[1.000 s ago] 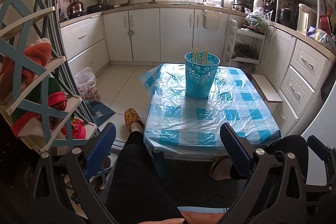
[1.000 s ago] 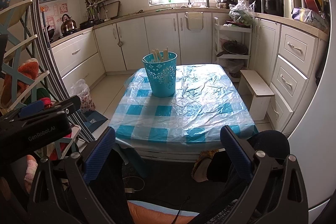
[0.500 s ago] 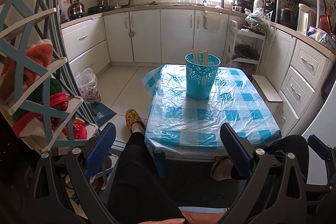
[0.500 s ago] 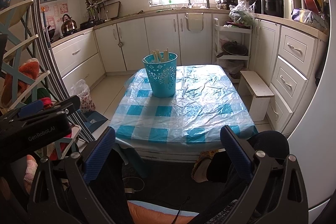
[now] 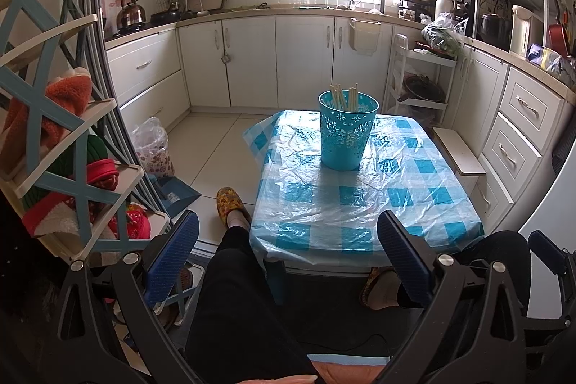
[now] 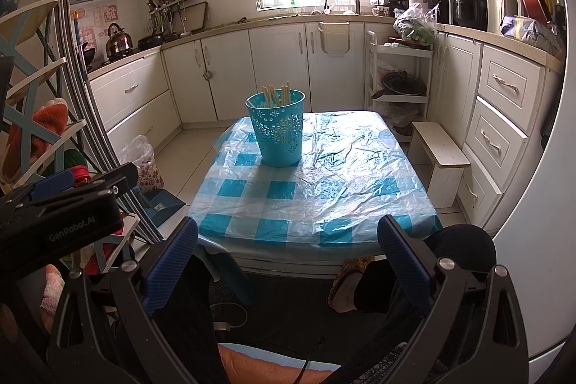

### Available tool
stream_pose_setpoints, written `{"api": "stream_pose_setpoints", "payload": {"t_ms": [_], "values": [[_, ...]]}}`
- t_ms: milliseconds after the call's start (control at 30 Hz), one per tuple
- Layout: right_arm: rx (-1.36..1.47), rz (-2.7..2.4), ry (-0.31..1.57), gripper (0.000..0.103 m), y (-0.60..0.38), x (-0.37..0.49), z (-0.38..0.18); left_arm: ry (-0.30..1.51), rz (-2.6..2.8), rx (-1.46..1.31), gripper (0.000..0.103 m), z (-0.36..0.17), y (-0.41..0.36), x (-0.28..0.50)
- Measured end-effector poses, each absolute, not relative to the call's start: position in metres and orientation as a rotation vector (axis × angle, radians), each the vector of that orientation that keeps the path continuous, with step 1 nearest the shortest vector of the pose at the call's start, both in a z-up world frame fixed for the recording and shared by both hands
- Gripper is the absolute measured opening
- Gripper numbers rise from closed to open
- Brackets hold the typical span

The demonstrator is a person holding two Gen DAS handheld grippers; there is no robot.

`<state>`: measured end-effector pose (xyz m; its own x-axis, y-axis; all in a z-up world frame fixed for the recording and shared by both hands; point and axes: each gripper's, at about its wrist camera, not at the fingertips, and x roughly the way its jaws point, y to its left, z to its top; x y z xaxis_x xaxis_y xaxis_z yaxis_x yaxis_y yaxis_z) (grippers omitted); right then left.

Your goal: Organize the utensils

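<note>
Wooden chopsticks (image 5: 343, 96) seemingly upright in basket (image 5: 347, 139)

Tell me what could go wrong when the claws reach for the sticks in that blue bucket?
1. The tall turquoise plastic basket looks light; tugging the wooden chopsticks sideways could tip it.
2. The crinkly clear plastic sheet over the blue checked tablecloth looks slippery, so the basket might slide.
3. The left claw and the right claw, both open, could bump each other over the narrow rim.
</note>
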<state>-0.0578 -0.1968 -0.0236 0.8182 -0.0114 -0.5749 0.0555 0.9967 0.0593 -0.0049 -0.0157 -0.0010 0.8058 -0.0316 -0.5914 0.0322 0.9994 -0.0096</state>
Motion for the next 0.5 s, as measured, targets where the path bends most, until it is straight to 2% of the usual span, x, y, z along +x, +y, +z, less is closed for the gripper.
{"api": "stream_pose_setpoints", "payload": {"t_ms": [500], "values": [[0.080, -0.025, 0.602, 0.096, -0.1990, -0.0573, -0.0224, 0.631, -0.031, -0.002, 0.095, -0.0001, -0.0142, -0.0056]]}}
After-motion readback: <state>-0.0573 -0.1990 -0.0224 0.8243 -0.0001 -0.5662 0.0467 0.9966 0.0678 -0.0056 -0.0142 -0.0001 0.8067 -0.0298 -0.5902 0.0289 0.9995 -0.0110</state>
